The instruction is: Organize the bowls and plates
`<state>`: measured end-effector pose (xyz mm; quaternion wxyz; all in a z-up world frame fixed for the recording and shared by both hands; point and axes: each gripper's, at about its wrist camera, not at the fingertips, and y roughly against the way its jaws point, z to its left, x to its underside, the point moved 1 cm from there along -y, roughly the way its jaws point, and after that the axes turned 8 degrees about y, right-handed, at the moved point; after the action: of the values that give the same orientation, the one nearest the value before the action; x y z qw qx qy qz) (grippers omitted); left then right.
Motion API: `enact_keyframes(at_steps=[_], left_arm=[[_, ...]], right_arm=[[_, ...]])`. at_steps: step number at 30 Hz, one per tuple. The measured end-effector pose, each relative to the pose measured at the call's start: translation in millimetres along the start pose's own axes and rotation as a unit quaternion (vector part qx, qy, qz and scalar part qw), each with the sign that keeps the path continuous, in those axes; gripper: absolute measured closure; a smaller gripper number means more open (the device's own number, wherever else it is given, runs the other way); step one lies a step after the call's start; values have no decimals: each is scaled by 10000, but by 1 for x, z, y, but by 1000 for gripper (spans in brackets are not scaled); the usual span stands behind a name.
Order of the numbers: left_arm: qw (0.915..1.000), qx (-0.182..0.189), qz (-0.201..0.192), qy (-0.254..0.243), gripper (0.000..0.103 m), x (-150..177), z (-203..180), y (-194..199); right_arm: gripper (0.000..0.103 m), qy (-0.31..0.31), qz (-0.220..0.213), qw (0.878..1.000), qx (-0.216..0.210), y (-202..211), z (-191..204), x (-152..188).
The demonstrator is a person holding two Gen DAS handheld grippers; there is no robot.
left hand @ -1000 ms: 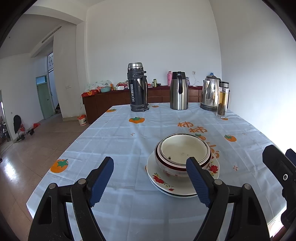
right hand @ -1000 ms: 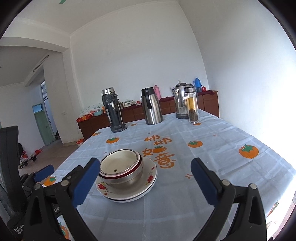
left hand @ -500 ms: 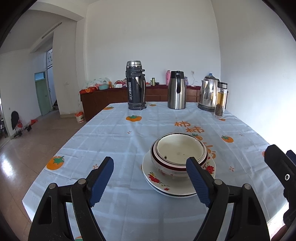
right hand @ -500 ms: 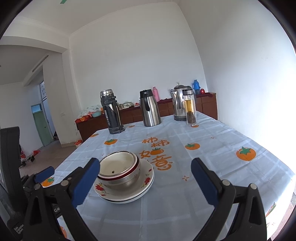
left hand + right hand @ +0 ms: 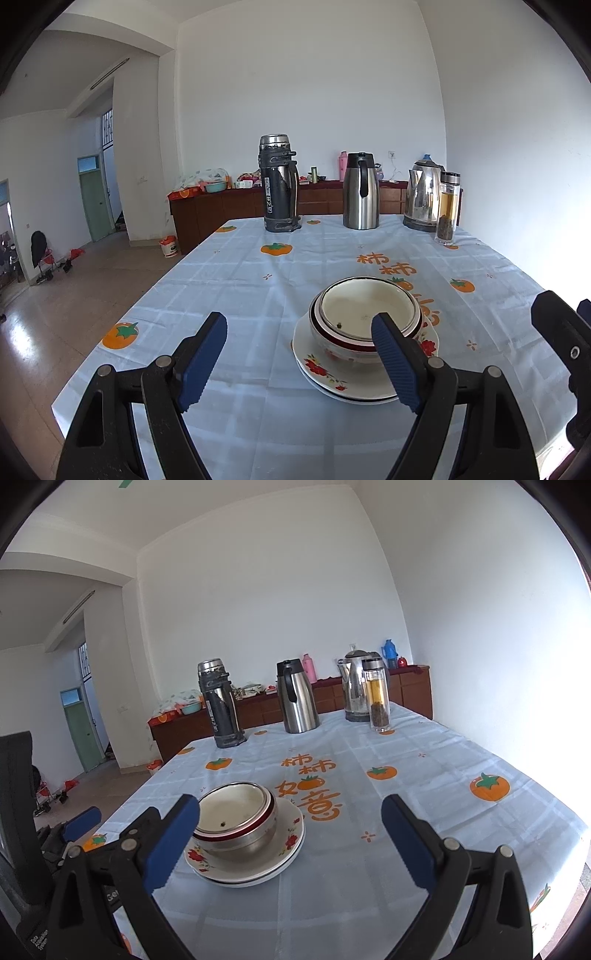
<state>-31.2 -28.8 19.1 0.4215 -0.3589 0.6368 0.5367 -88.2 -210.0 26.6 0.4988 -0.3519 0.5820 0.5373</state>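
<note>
Left gripper [image 5: 298, 354]: spread wide, nothing held. Right gripper [image 5: 290, 834]: spread wide, nothing held. Beyond: nested bowls [image 5: 365, 319] seated on stacked plates [image 5: 325, 373], mid-tablecloth [image 5: 240, 288]. Far edge: dark flask [image 5: 279, 184], steel carafe [image 5: 360, 192], kettle [image 5: 421, 199], tea bottle [image 5: 447, 208].

Left gripper [image 5: 299, 350] and right gripper [image 5: 290, 836] look identical: black plastic arms, silver rivets, ridged blue finger pads [image 5: 393, 363].
</note>
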Motion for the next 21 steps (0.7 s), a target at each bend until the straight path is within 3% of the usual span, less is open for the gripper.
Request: enact_keyframes(at_steps=[21], left_arm=[[9998, -21, -11, -192, 20, 1, -15, -7]], right_arm=[[2, -131, 76, 9999, 66, -12, -15, 2]])
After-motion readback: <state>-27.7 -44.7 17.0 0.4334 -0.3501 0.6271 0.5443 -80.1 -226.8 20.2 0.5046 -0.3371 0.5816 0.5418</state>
